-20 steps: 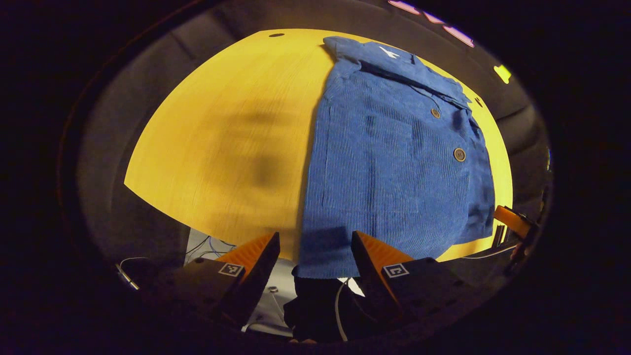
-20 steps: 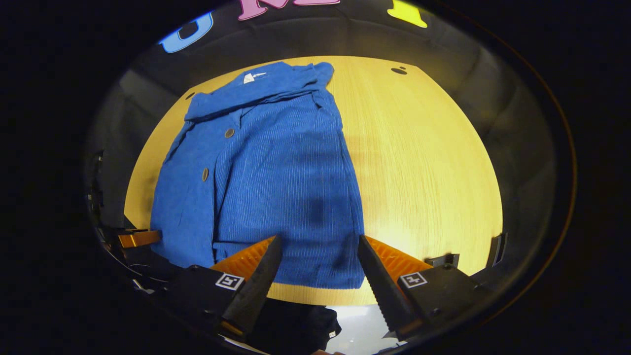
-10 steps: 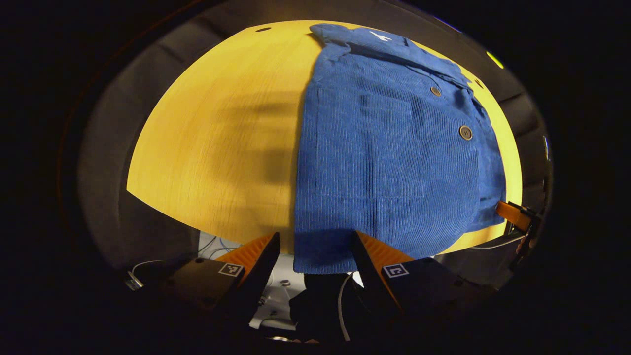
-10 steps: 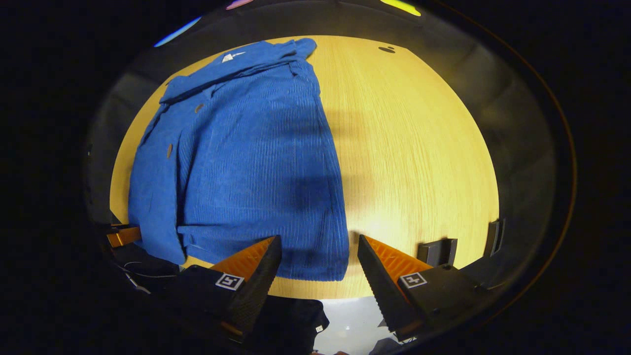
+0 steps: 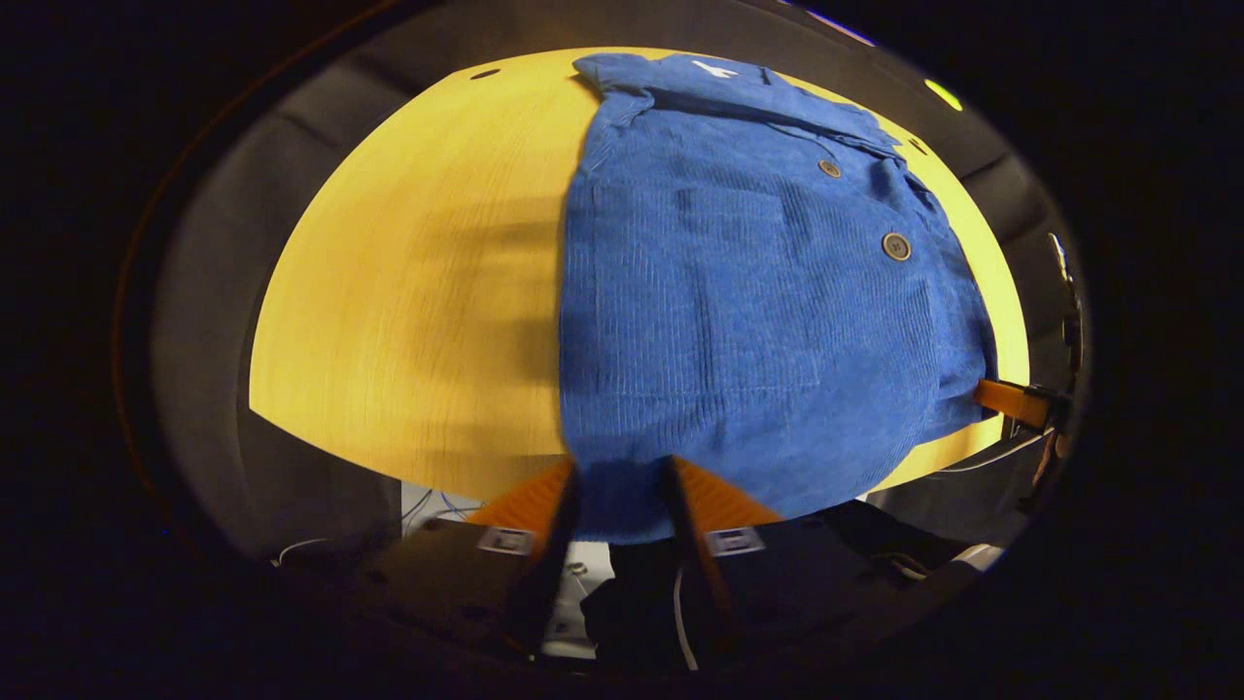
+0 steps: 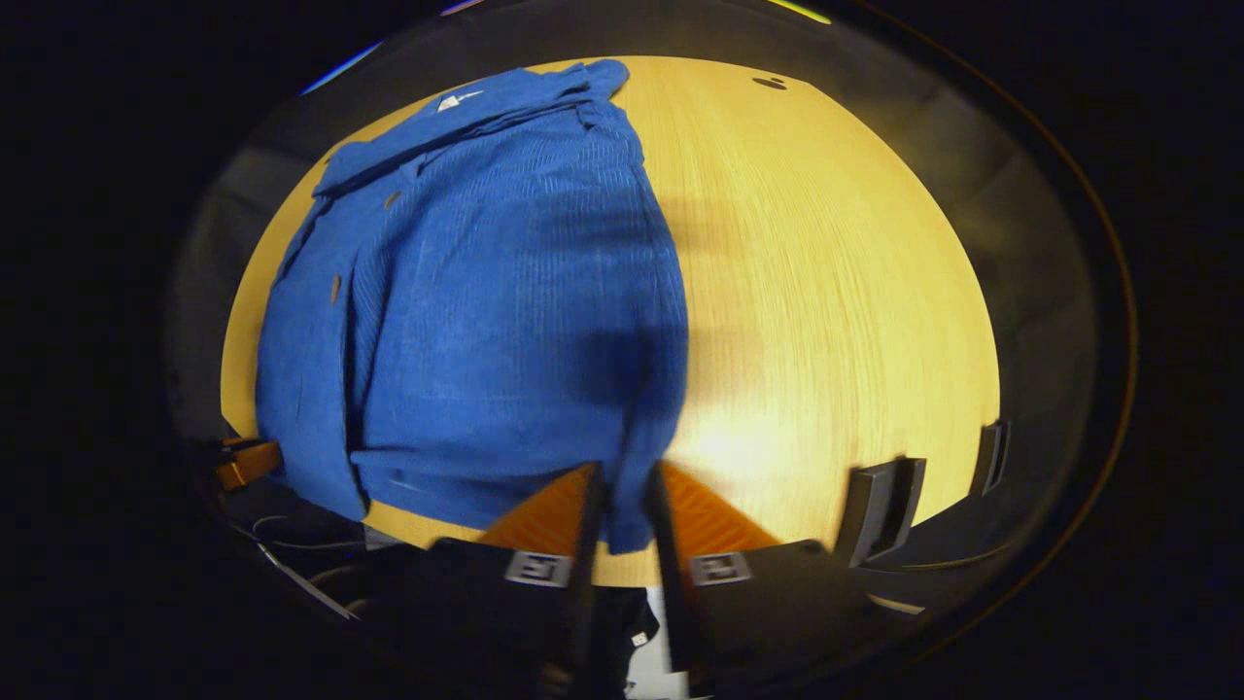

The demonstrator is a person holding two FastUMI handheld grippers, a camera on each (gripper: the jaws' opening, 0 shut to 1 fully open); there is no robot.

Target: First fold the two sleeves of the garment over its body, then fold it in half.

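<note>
A blue corduroy button-front jacket (image 5: 758,292) lies flat on the yellow wooden table (image 5: 408,292), collar at the far edge, hem at the near edge. In the left gripper view, the left gripper (image 5: 619,501) has its jaws drawn narrow with the near hem corner between them. In the right gripper view, the right gripper (image 6: 623,515) likewise has its jaws closed narrow, with the opposite hem corner between them. The other gripper's finger (image 6: 248,462) shows at the jacket's far hem corner.
</note>
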